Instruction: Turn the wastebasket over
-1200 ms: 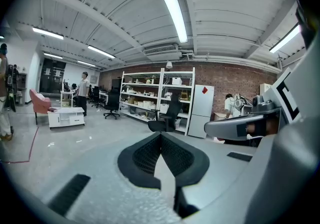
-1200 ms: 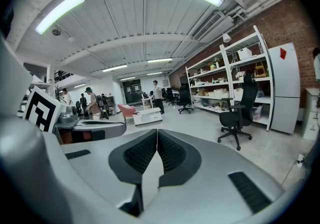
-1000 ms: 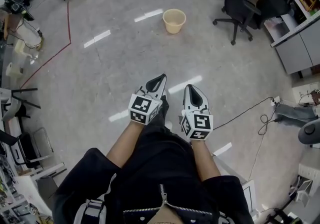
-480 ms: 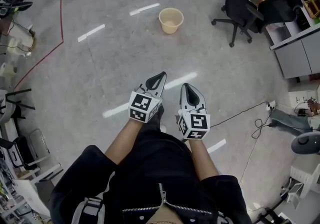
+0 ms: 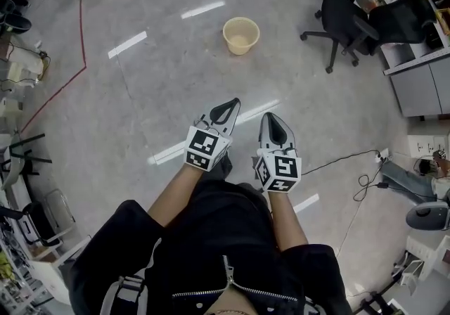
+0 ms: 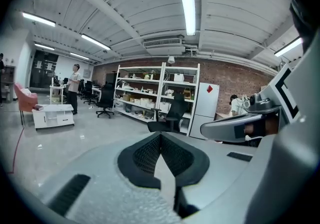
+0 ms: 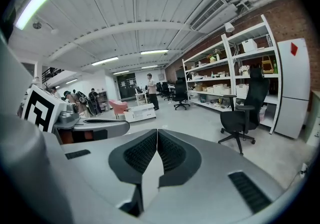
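Note:
A pale yellow wastebasket (image 5: pixel 241 34) stands upright, mouth up, on the grey floor well ahead of me in the head view. My left gripper (image 5: pixel 230 104) and right gripper (image 5: pixel 271 119) are held side by side in front of my body, far short of the basket. Both are shut with nothing between the jaws. In the left gripper view the left gripper (image 6: pixel 160 136) points across the room at shelving, and the right gripper (image 7: pixel 157 133) does the same in its own view. Neither gripper view shows the basket.
Two black office chairs (image 5: pixel 344 20) stand right of the basket beside grey cabinets (image 5: pixel 420 81). A red line (image 5: pixel 67 78) runs along the floor at left, near racks and clutter. A cable (image 5: pixel 337 161) trails across the floor at right. A white low cabinet (image 6: pixel 52 116) and shelves (image 6: pixel 157 97) lie ahead.
I have walked forward across the floor; the floor's light streaks and the cable have shifted in the head view. Both grippers stayed shut and side by side.

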